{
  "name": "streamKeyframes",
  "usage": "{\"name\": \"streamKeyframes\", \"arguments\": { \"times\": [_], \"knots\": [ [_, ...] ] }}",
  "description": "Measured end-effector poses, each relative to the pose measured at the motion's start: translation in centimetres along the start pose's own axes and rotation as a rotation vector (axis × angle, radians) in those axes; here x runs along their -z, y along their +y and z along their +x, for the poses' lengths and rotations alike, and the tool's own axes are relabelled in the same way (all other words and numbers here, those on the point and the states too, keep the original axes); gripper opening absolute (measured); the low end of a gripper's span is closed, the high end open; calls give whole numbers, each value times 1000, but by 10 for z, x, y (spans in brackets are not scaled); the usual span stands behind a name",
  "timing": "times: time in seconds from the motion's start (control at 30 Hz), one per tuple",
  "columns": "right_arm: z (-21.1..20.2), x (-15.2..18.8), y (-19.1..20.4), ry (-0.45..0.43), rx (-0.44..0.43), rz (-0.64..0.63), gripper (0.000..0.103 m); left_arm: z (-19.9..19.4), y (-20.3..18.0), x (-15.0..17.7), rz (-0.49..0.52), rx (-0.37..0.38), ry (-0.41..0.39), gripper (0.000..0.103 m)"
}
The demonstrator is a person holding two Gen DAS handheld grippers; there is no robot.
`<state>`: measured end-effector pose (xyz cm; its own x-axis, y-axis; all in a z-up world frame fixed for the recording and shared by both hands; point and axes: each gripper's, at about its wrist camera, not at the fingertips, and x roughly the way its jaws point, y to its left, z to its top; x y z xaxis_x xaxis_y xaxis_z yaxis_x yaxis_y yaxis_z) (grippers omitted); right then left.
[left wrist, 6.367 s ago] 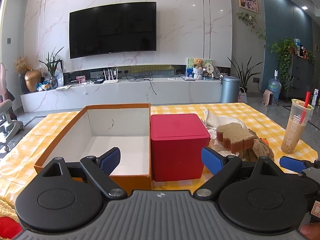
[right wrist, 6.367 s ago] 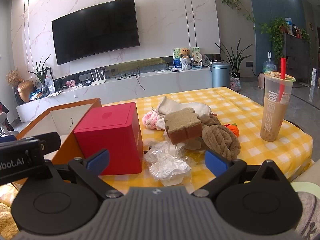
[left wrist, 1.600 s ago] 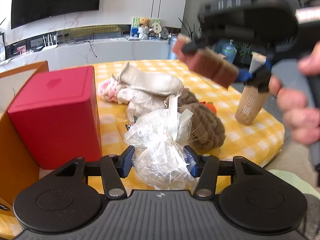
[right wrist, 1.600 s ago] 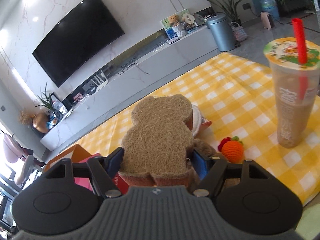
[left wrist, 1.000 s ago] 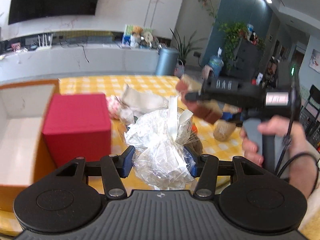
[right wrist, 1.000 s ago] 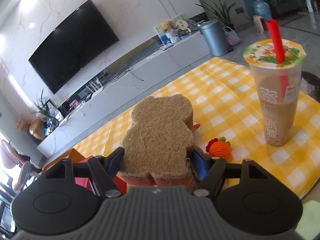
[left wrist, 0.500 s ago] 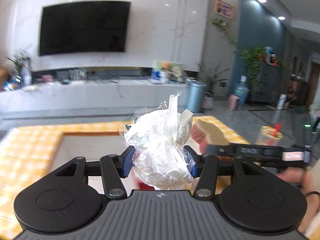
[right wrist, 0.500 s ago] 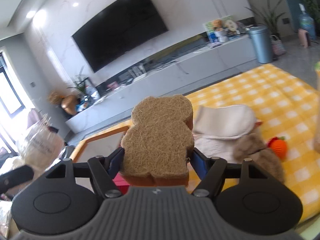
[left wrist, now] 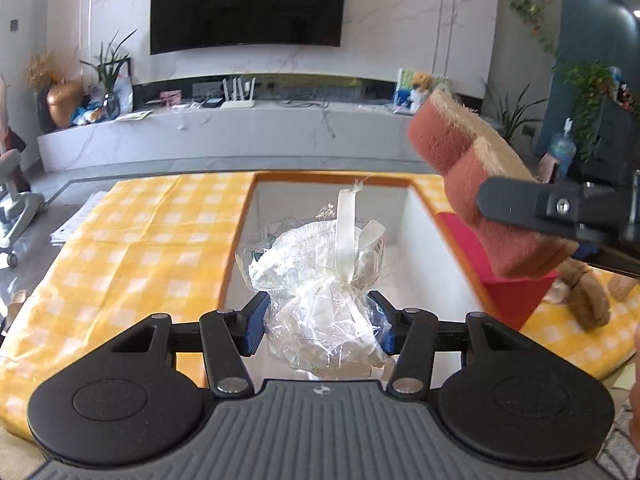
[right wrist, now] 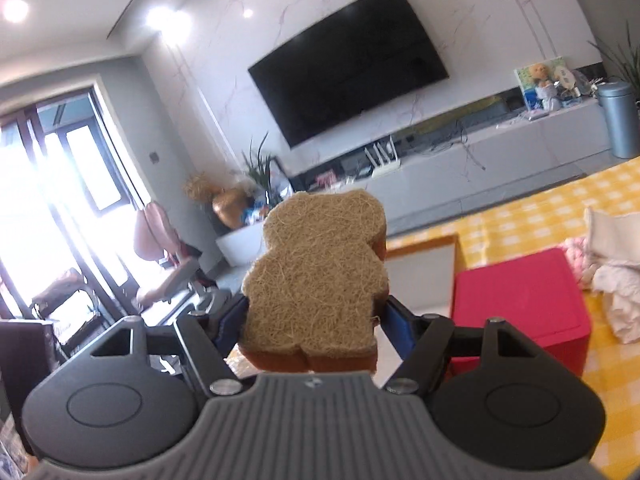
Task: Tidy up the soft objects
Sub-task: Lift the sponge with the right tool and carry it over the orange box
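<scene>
Left tool [left wrist: 320, 322] clamps a ribbon-tied cellophane bundle [left wrist: 324, 292], ribbon upright, frame centre above the orange box [left wrist: 440, 236]; right tool [right wrist: 314, 322] clamps a bear-shaped sponge [right wrist: 316, 284], long axis pointing away from the camera.

Ahead of you a TV [left wrist: 245, 2] hangs above a long shelf [left wrist: 224, 128] bearing a router [left wrist: 238, 96], gold vase [left wrist: 64, 98] and plant [left wrist: 110, 64]; a bin [right wrist: 618, 120] stands right.
</scene>
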<state>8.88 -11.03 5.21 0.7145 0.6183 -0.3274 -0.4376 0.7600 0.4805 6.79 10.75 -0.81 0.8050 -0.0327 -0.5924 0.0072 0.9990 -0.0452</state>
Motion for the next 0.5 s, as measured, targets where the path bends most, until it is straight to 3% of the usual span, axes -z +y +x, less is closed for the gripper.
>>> {"name": "streamKeyframes", "arguments": {
  "times": [0.23, 0.33, 0.43, 0.5],
  "knots": [
    [44, 27, -26, 144, 52, 14, 71, 2, 11, -2, -25, -31, 33, 63],
    [52, 38, -40, 195, 28, 65, 71, 2, 11, 2, -9, -85, 48, 77],
    [51, 37, -34, 191, 28, 14, 71, -7, 14, 0, -38, -106, 29, 94],
    [51, 39, -31, 188, 39, -6, 71, -16, 20, -1, -85, -78, 25, 95]
  ]
}}
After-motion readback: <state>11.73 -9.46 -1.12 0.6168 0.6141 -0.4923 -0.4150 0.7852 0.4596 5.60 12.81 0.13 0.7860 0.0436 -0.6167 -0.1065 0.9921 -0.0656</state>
